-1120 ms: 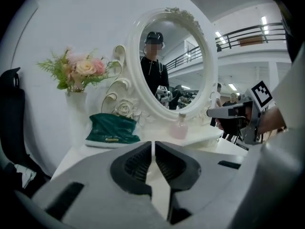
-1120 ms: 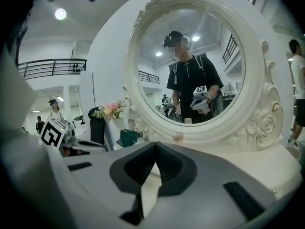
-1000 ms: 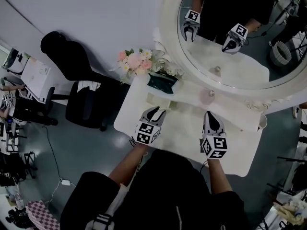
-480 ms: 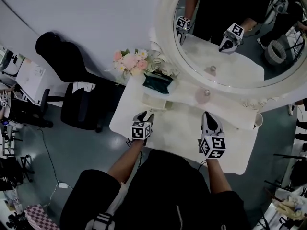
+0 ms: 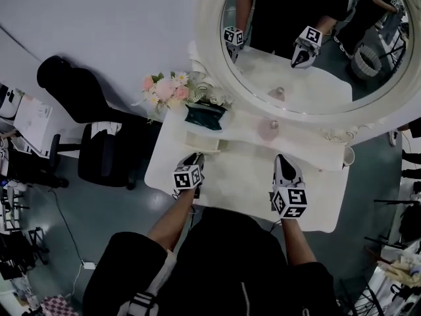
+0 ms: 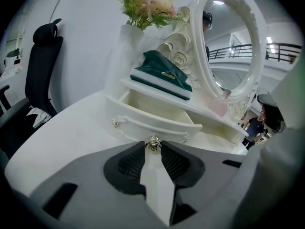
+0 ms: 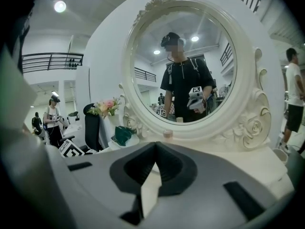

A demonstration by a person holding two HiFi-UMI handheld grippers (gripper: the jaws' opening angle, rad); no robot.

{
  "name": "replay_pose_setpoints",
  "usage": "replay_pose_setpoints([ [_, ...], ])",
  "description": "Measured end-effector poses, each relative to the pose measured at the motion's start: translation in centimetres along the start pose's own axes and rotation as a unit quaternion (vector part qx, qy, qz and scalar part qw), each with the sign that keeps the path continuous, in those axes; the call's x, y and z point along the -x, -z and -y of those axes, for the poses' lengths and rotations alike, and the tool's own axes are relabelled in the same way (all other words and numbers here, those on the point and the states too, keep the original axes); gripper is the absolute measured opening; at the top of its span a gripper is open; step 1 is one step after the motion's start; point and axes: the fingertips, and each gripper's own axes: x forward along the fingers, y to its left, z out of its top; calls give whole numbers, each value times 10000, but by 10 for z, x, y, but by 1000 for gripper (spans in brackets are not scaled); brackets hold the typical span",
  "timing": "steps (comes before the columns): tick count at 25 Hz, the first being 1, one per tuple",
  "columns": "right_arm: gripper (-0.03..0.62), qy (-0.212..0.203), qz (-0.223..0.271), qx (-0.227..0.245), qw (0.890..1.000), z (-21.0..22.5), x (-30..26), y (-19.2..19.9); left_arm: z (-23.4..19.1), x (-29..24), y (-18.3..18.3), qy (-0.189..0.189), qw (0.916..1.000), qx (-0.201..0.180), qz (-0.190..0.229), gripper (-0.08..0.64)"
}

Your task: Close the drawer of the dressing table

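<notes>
The drawer (image 6: 143,122) of the white dressing table (image 5: 243,183) is seen pulled out toward the left gripper (image 5: 195,158), at the left end of the low shelf under the mirror (image 6: 228,46). Only its own cream floor and walls can be seen inside it. On the shelf directly above the drawer a dark green case (image 6: 162,75) with a pale band is laid. Behind the case a white vase (image 6: 127,42) is stood, and pink and white flowers (image 6: 147,4) with green leaves are held in it. A small pink round item (image 5: 268,129) is placed at the foot of the mirror, well apart from the drawer, and a cup (image 5: 347,155) is set at the table's right edge. A black office chair (image 6: 40,66) is parked beside the table's left end. The tabletop between the drawer front and the left gripper is taken up only by that gripper. The drawer's small gold knob (image 6: 153,144) is caught between the left fingertips, which have just been closing and appear to be pressed on it from both sides. The right gripper (image 7: 155,147) is held over the right part of the tabletop, aimed at the mirror, with its jaws brought together on nothing. The person holding both grippers is reflected in the glass, and other people (image 7: 51,118) are seen standing in the room behind.
</notes>
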Motion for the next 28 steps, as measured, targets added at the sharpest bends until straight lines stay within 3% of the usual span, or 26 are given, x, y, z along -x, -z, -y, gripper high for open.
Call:
replay_pose_setpoints([
  [7,0,82,33,-37,10000,1,3,-1,2,1,0,93,9996,271,38,98],
  [28,0,150,22,-95,9998,3,1,0,3,-5,-20,99,9996,194,151,97],
])
